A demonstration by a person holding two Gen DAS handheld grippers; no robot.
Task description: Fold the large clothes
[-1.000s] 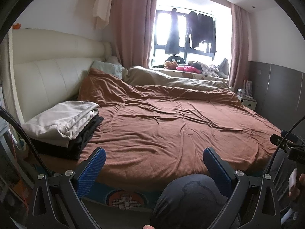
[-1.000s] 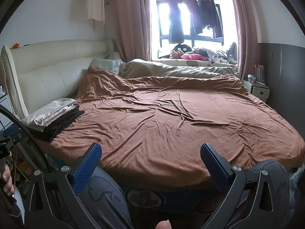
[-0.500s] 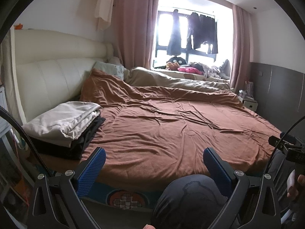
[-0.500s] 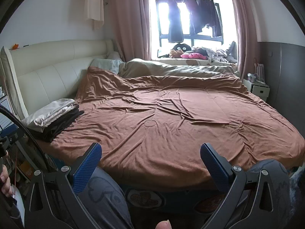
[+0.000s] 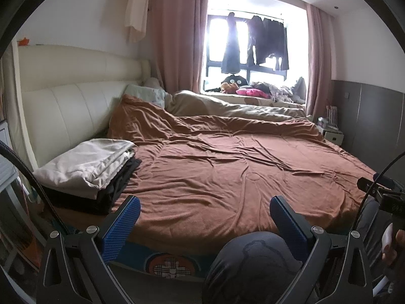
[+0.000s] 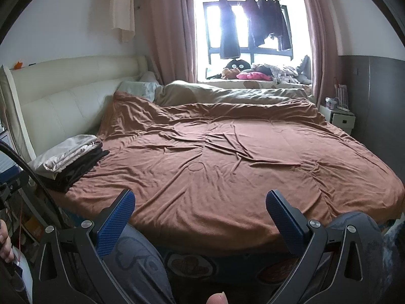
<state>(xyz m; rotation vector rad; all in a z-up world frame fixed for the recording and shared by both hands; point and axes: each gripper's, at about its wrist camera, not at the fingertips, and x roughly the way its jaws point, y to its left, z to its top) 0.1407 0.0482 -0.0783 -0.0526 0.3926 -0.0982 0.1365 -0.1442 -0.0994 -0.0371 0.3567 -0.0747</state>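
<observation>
A stack of folded clothes (image 5: 86,167), cream pieces on top of black ones, lies on the near left corner of the bed; it also shows in the right wrist view (image 6: 68,157). A wide brown blanket (image 5: 240,174) covers the bed (image 6: 227,167). My left gripper (image 5: 205,217) is open and empty, held back from the bed's near edge. My right gripper (image 6: 200,212) is open and empty, also in front of the near edge. Neither touches any cloth.
A cream headboard (image 5: 65,103) runs along the left. A beige duvet (image 6: 227,93) lies at the far side under the window, where dark clothes (image 6: 253,25) hang. A white nightstand (image 6: 341,119) stands at the right. The person's knees (image 5: 253,263) are below the grippers.
Both views have barely shifted; the left wrist view drifted slightly. Both grippers stay open and empty.
</observation>
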